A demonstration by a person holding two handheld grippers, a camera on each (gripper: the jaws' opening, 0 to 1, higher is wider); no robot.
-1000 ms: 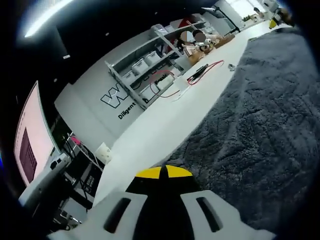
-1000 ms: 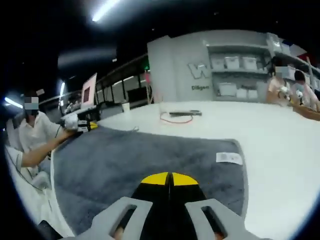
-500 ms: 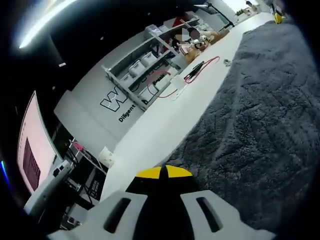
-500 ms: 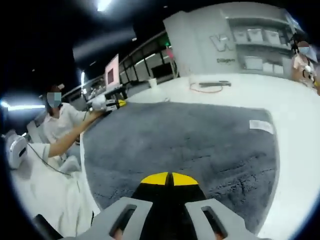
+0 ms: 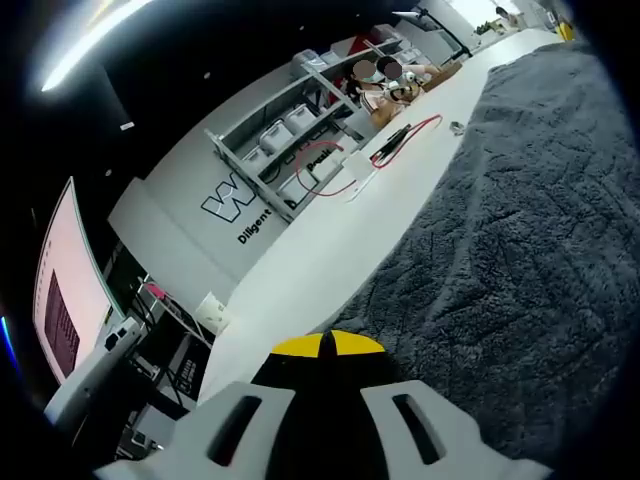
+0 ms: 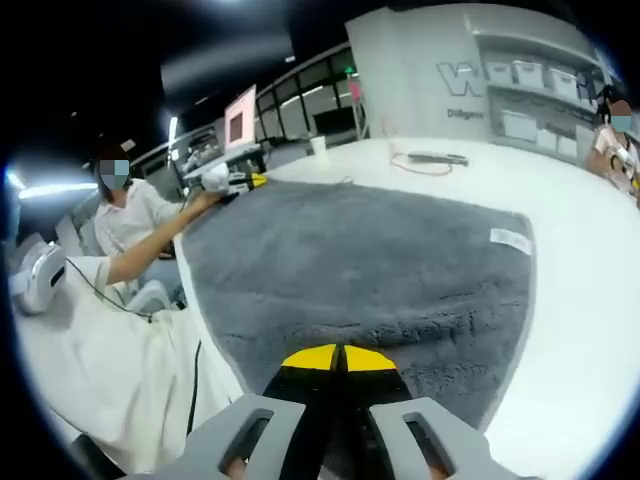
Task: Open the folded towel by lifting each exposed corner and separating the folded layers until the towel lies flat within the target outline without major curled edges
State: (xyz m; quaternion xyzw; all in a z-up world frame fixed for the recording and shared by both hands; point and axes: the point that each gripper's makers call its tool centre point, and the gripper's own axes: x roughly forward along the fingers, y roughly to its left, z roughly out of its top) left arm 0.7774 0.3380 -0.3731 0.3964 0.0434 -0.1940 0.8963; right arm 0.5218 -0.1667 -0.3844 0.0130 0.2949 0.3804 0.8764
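While both grippers (image 5: 321, 345) (image 6: 335, 357) pinch its edge, jaws together, grey towel (image 6: 370, 270) lies spread, fluffy.

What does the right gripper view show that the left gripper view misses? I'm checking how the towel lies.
Right gripper view: the white label on the towel, which looks spread open, the person's sleeve reaching to the left tongs at the far corner, and the right tongs shut at the near edge.

Left gripper view: a pink monitor and shelves with bins, seen close.

Shared: the grey towel, the white table and the red cable. The left tongs are shut at the towel's edge.
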